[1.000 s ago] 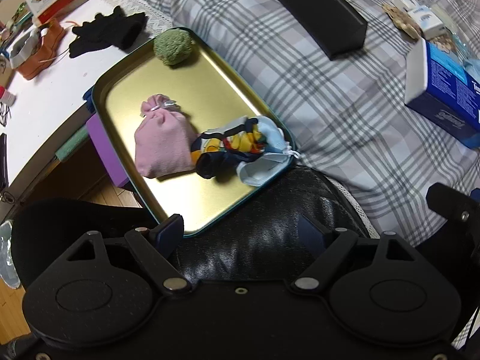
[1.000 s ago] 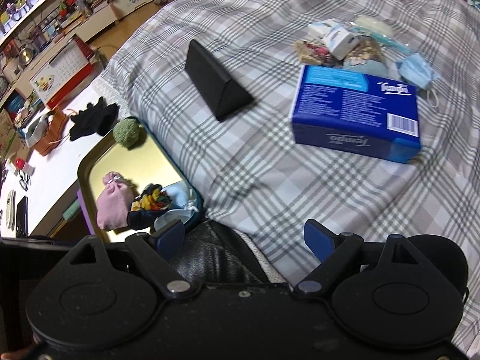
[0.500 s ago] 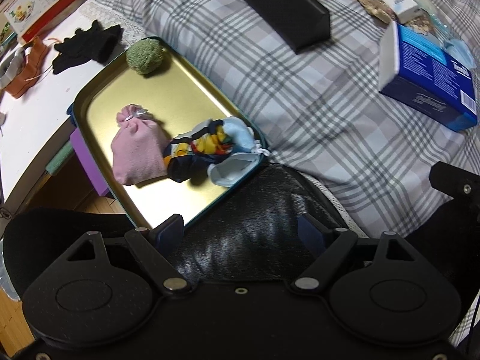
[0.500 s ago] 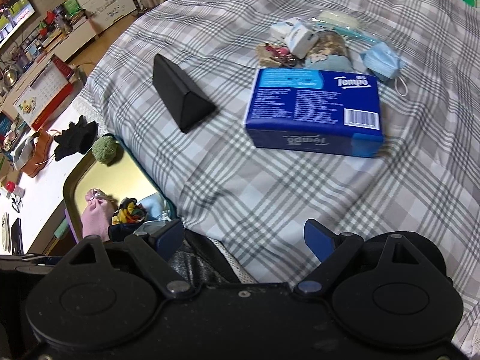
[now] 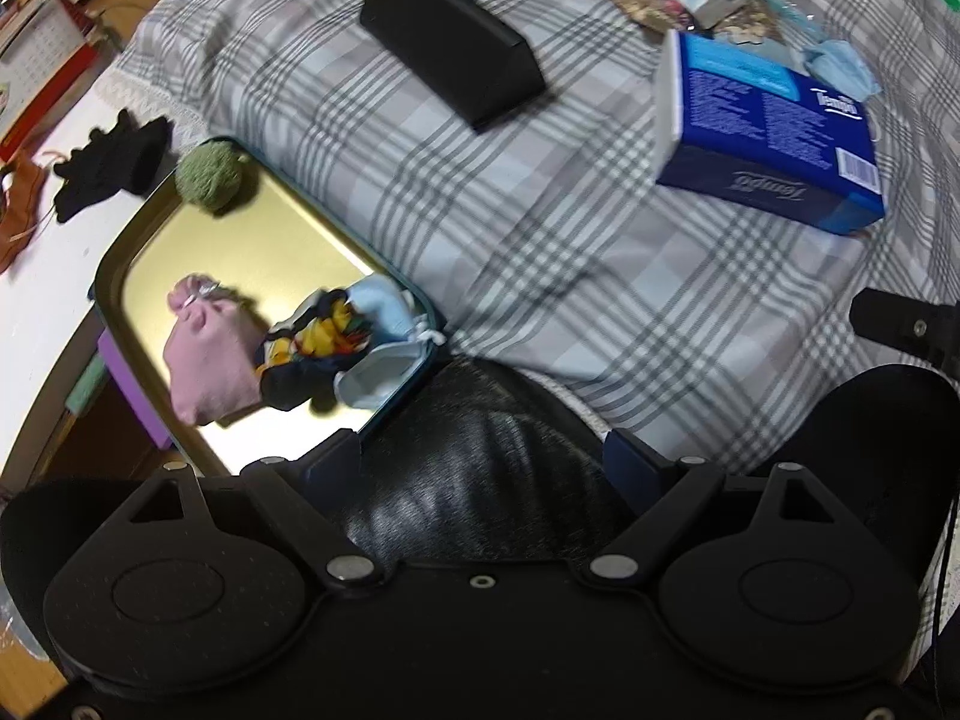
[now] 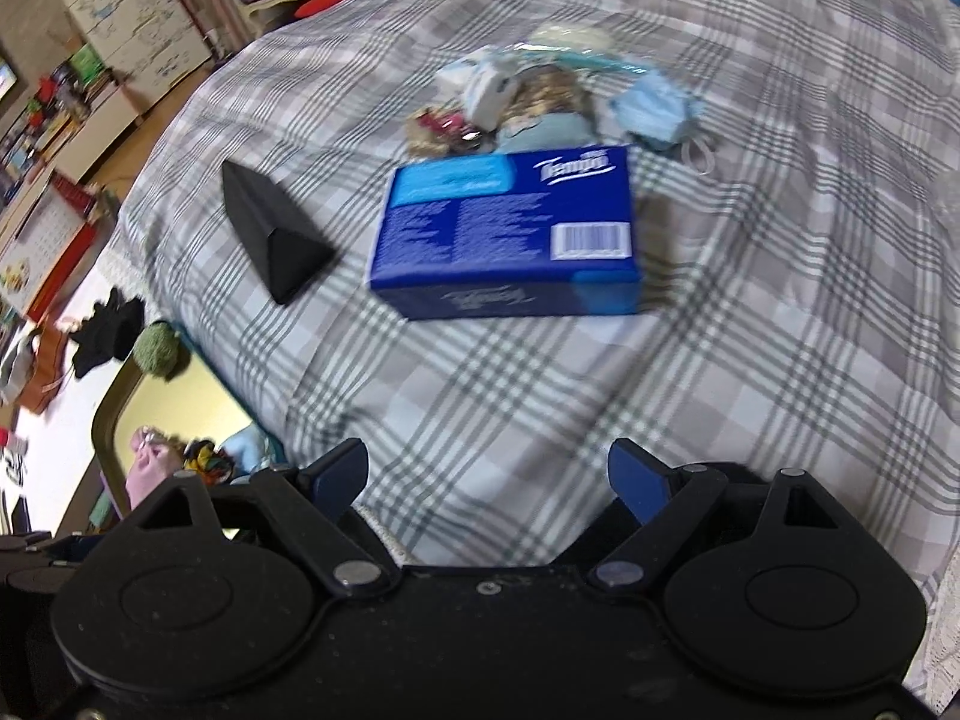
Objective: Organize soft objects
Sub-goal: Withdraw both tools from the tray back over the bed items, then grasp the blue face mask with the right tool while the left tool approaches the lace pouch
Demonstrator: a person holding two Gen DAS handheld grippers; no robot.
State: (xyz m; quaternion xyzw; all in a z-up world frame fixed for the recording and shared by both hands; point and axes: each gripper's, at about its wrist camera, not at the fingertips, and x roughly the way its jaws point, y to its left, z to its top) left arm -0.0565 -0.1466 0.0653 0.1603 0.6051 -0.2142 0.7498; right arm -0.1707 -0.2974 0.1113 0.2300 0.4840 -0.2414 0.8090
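Both grippers hang above the near edge of the plaid bedspread (image 6: 540,396), left gripper (image 5: 480,456) and right gripper (image 6: 489,474) each spread wide and holding nothing. Soft items already lie in the gold tray (image 5: 180,252) at the bed's left edge: a pink pouch (image 5: 204,354), a multicoloured cloth bundle (image 5: 324,342), a green pom-pom (image 5: 210,177). More soft pieces, including a blue face mask (image 6: 654,111), sit at the far side behind a blue box (image 6: 510,234) reading "Tempo". Risk, judged: the tray overhangs the bed edge, so a nudge could tip it; motion blur may spoil aim.
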